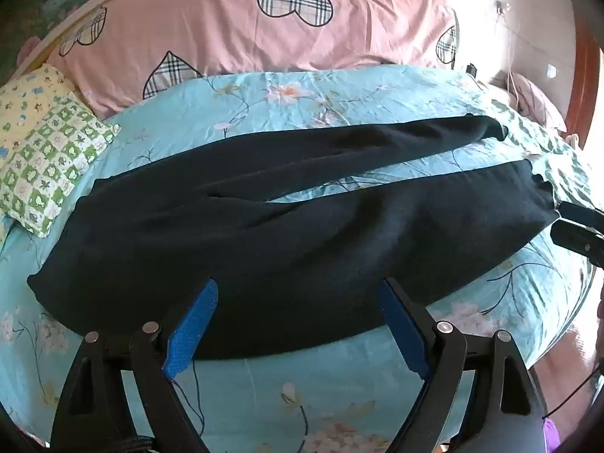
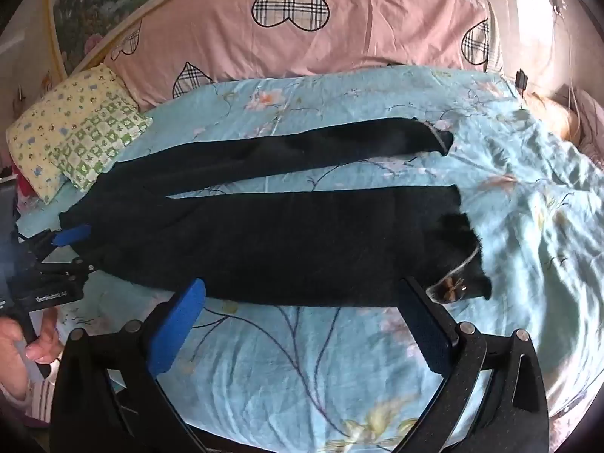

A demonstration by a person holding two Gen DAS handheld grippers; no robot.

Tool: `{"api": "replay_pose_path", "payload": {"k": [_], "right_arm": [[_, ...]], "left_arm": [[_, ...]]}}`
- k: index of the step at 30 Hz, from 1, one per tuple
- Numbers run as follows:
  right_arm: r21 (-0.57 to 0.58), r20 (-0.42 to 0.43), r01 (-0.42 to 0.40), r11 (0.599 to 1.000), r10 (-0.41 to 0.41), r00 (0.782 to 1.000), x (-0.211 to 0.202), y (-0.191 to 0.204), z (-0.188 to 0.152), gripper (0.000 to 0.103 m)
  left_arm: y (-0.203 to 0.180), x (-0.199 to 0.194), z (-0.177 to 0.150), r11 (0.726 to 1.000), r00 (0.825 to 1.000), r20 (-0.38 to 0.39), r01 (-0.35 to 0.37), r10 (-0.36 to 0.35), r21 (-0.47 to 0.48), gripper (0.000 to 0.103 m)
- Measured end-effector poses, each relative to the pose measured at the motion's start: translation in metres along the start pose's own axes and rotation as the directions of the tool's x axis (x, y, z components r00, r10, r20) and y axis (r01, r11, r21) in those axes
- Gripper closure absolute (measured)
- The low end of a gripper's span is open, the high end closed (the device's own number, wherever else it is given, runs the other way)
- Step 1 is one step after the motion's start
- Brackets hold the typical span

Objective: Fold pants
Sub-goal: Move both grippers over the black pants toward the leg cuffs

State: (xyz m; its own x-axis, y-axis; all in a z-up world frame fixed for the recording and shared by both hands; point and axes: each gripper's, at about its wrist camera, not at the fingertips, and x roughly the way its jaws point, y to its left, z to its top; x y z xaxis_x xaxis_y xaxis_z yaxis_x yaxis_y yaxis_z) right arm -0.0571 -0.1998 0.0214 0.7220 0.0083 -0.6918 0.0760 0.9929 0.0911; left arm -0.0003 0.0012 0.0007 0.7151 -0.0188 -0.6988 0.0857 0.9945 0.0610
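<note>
Both claws, left claw (image 1: 298,302) and right claw (image 2: 302,298), gape wide over black pants (image 1: 264,226).

Left tongs (image 1: 298,294) spread wide, tilted downward, blue-padded fingers (image 1: 192,328) apart with nothing clamped. Right tongs (image 2: 302,294) likewise fully spread and angled down, empty. Left hand (image 2: 26,339) wrapped around its handle at frame edge.

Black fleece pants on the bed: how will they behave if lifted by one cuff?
The black fleece pants are probably floppy: they lie flat with soft creases. Likely to drape and trail, since both legs are spread long. Fuzzy fabric looks grippy, not slippery.
</note>
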Motion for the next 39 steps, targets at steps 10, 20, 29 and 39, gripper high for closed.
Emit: {"api": "replay_pose_path", "payload": {"k": [10, 20, 29, 39], "right_arm": [[0.038, 0.005, -0.024, 0.999, 0.024, 1.0, 0.005, 0.002, -0.004, 0.002], [0.021, 0.013, -0.016, 1.0, 0.016, 1.0, 0.008, 0.007, -0.005, 0.002], [0.019, 0.025, -0.044, 0.999, 0.043, 0.999, 0.014, 0.011, -0.004, 0.002], [0.009, 0.024, -0.057, 0.998, 0.057, 0.998, 0.017, 0.017, -0.004, 0.002]], "left_arm": [[0.003, 0.01, 0.001, 1.0, 0.999, -0.039, -0.006, 0.006, 0.0, 0.015], [0.001, 0.014, -0.004, 1.0, 0.998, -0.061, -0.016, 0.016, -0.013, 0.015], [0.004, 0.019, -0.002, 0.999, 0.997, -0.077, -0.017, 0.015, -0.027, 0.015], [0.004, 0.021, -0.001, 1.0, 0.997, -0.079, -0.023, 0.022, -0.019, 0.015]]}}
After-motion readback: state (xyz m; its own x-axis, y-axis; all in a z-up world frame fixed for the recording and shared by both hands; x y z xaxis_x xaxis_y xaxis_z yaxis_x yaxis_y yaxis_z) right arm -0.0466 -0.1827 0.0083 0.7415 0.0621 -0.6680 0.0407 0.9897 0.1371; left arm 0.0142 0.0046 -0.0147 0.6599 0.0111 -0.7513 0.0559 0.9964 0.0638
